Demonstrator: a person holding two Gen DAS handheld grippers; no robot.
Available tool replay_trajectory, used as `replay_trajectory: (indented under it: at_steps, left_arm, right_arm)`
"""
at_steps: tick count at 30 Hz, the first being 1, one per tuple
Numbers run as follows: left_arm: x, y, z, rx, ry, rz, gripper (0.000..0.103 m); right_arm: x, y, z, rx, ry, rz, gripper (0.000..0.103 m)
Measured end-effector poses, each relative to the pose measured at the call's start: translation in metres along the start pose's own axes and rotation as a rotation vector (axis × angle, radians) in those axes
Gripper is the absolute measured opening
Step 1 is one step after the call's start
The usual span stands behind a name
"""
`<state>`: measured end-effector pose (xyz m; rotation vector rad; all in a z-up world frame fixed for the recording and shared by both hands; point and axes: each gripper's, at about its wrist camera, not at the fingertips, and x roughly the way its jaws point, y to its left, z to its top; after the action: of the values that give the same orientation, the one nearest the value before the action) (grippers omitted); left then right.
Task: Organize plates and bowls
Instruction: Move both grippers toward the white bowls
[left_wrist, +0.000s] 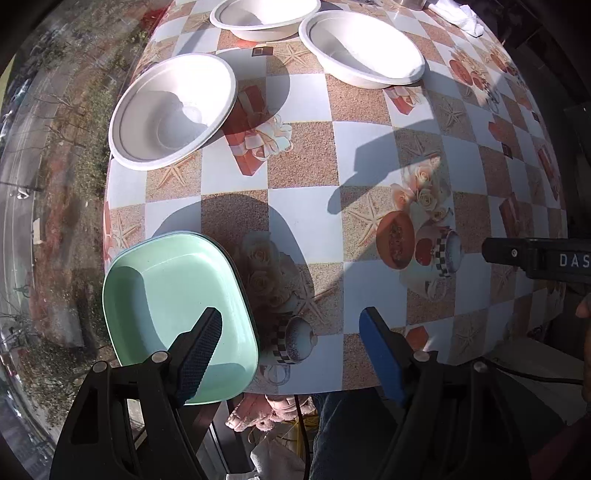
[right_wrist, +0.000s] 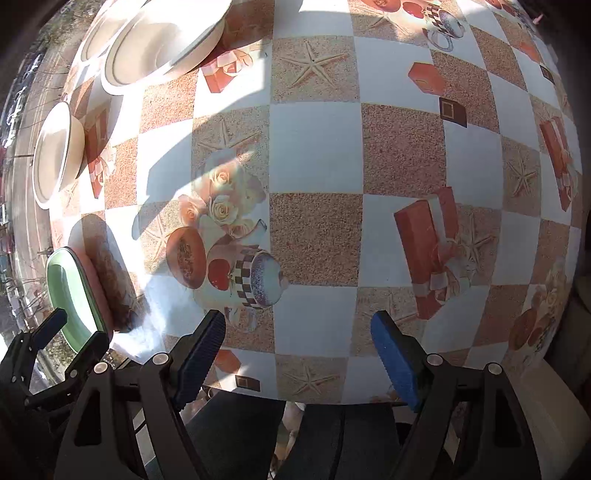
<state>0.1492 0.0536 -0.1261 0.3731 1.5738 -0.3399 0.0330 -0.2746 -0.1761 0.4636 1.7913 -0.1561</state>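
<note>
A stack of mint-green square plates (left_wrist: 173, 306) lies at the table's near left corner. My left gripper (left_wrist: 291, 332) hangs open above the near edge, its left finger (left_wrist: 199, 350) over the plates' right side. Three white bowls stand farther back: one at the left (left_wrist: 173, 110), one at the far middle (left_wrist: 264, 16), one at the far right (left_wrist: 362, 48). My right gripper (right_wrist: 299, 343) is open over the near table edge with nothing between its fingers. In the right wrist view the green plates (right_wrist: 74, 295) and the white bowls (right_wrist: 162, 48) sit at the left, with my left gripper (right_wrist: 74, 332) over the plates.
The round table (left_wrist: 306, 214) wears a checkered cloth printed with starfish, roses and gift boxes. A window with a street view runs along its left side. A person's legs show below the near edge. White cloth (left_wrist: 458, 16) lies at the far right.
</note>
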Motion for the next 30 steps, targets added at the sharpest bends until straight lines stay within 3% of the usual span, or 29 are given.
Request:
replay_trajectory:
  at_steps: [3, 9, 16, 30]
  left_arm:
    - [0.010, -0.014, -0.001, 0.040, 0.038, -0.009, 0.080]
    - [0.000, -0.032, 0.008, 0.114, -0.009, -0.008, 0.080]
    - [0.010, -0.036, 0.007, 0.126, 0.027, -0.004, 0.080]
    - [0.011, -0.037, 0.012, 0.129, 0.037, -0.004, 0.080]
  right_arm:
    - [0.008, -0.017, -0.005, 0.047, 0.048, -0.008, 0.082]
    - [-0.011, -0.036, 0.006, 0.101, -0.008, -0.020, 0.082]
    - [0.004, -0.037, 0.002, 0.101, 0.047, -0.006, 0.082]
    - [0.003, -0.038, 0.003, 0.120, 0.050, -0.012, 0.082]
